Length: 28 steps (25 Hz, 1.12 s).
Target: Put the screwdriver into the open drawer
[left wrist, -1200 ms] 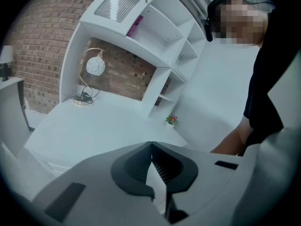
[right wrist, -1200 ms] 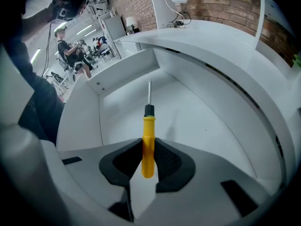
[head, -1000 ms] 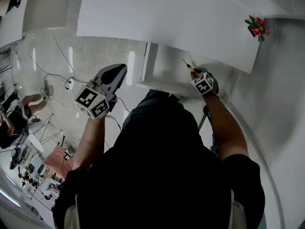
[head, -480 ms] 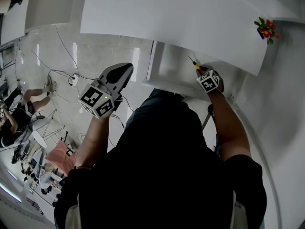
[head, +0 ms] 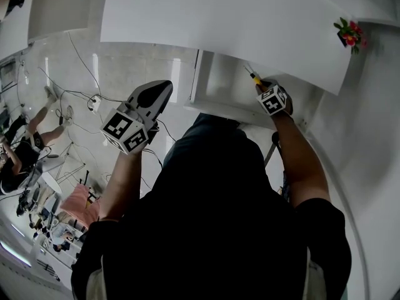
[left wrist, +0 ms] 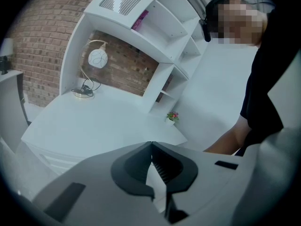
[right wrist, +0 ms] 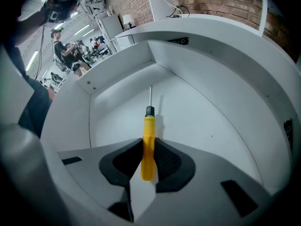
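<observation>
Left gripper point(head: 161, 87): held up to the left of the person's torso, jaws closed tip to tip, nothing between them. Right gripper point(right wrist: 148, 145): jaws clamped on the yellow handle of the screwdriver point(right wrist: 149, 124), whose shaft points forward over the inside of the open drawer point(right wrist: 202, 112). Beyond the drawer, the white surface point(head: 219, 17) carries a small flower pot point(head: 347, 35) near its right edge.

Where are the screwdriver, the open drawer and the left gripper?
screwdriver point(right wrist: 148, 135), right gripper view, on its yellow handle.
open drawer point(right wrist: 197, 117), right gripper view, on its bare inside surface.
left gripper point(left wrist: 151, 144), left gripper view, where its closed jaw tips meet.
</observation>
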Motion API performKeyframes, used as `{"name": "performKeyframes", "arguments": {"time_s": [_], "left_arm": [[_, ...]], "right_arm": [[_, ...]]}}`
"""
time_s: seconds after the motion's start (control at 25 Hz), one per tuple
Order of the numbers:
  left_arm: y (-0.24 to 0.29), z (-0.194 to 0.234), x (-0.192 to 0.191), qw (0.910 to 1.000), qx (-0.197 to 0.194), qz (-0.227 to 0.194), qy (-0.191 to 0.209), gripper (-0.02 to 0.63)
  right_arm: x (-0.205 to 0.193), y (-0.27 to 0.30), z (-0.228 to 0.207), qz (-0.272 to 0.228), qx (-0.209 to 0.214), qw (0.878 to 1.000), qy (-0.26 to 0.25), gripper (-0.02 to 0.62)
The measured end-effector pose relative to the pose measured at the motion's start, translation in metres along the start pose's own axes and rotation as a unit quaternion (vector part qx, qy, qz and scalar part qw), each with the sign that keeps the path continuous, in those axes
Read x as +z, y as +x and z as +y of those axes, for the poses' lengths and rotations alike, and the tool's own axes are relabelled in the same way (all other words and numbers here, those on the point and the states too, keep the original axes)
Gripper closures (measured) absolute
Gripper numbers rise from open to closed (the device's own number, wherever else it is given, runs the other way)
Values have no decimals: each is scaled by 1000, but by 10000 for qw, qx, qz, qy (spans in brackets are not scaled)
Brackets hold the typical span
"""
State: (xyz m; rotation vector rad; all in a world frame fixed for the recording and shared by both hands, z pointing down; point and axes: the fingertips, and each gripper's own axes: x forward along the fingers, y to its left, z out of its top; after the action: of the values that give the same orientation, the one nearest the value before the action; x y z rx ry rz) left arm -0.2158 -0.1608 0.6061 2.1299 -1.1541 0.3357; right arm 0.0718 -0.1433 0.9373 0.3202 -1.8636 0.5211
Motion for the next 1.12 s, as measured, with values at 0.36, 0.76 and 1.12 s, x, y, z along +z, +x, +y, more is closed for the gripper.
{"name": "performKeyframes", "arguments": {"time_s": [0.36,0.76,1.12], "left_arm": [[-1,1,-5,10000,31,54,-62,589],[-3,-1,-9,10000,-24,0,-62,589],[-4,-6,-14,9998,-139,13,-124,589]], "right_arm": [[0,3,-2,-31,-21,10000,-43,512],[1,3,-3,-125,-106,9999,-9,511],[0,2,-2,-96,-101,9998,141,505]]}}
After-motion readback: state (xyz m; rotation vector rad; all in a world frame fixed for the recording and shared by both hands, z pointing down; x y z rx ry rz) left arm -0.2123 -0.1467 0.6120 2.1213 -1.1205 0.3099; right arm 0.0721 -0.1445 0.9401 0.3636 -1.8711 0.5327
